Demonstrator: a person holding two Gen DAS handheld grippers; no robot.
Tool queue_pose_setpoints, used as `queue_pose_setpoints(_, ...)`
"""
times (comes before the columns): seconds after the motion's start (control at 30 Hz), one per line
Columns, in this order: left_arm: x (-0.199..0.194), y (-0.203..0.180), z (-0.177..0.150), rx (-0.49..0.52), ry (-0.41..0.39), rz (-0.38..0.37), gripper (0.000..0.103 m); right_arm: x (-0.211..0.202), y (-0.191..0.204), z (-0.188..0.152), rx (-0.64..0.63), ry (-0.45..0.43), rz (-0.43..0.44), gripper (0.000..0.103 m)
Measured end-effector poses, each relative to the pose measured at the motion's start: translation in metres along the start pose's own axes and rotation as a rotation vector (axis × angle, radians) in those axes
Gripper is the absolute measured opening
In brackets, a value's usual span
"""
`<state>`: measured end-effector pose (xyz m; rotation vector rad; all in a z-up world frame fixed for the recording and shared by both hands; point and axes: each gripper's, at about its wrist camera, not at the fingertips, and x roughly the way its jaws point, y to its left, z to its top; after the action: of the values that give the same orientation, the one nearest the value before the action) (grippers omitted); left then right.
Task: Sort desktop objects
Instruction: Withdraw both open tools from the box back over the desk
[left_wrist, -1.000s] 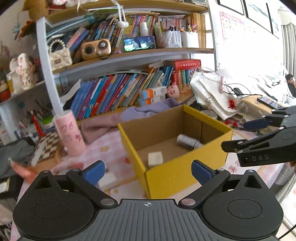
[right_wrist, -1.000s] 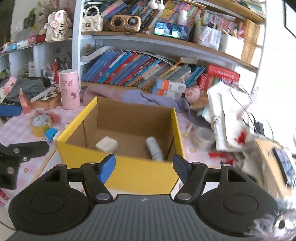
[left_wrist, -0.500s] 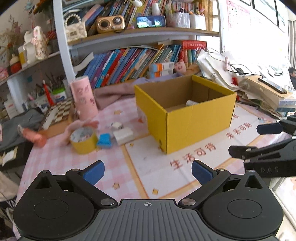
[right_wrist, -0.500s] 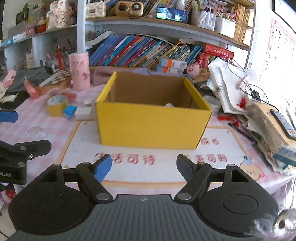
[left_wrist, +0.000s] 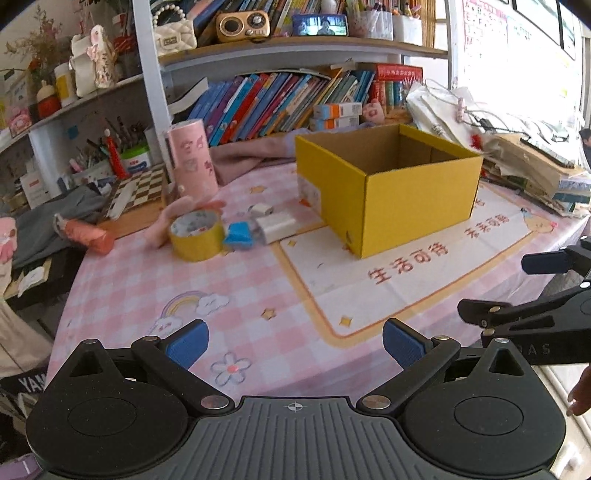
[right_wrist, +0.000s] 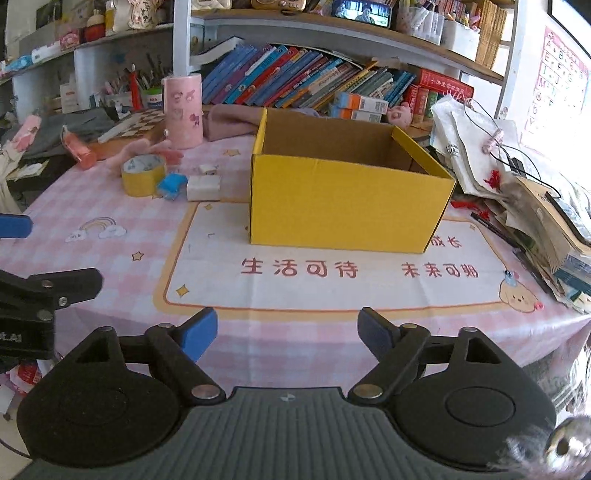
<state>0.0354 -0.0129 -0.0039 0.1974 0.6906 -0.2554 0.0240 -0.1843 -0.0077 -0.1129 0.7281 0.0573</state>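
The tabletop (right_wrist: 110, 258) wore a pink checked cloth with a white printed panel. On it stood an open yellow box (right_wrist: 343, 206). To the box's left lay a white block (right_wrist: 203, 187), a blue item (right_wrist: 170, 184) and a yellow tape roll (right_wrist: 143, 174), close together, a pink cylinder (right_wrist: 183, 109) upright behind them.

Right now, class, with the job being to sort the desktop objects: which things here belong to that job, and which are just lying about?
Belong to the job:
yellow box
yellow tape roll
blue block
white block
small white piece

Just lying about:
pink tube
chessboard
row of books
stack of papers
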Motion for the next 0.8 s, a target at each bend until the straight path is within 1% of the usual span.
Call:
queue_pose_setpoints(0.1,-0.001,0.007,-0.006,0.004,0.019,0.005,0.102,0.002,0.007,-0.002,0.02,0.021,-0.007,0.086)
queue_pose_setpoints(0.2,-0.003,0.015,-0.012,0.003,0.034,0.008,0.102,0.001,0.011,-0.003,0.064,0.027,0.038,0.086)
queue_pose_setpoints(0.27,-0.005,0.02,-0.017,-0.005,0.041,0.009,0.102,0.001,0.016,-0.004,0.069,0.037,0.055,0.086)
queue_pose_setpoints(0.5,-0.007,0.041,-0.028,-0.053,0.069,0.027,0.102,0.006,0.044,-0.002,0.015,0.067,0.101,0.086)
queue_pose_setpoints(0.8,-0.014,0.071,-0.043,-0.153,0.093,0.082,0.102,0.016,0.078,0.002,-0.081,0.098,0.182,0.086)
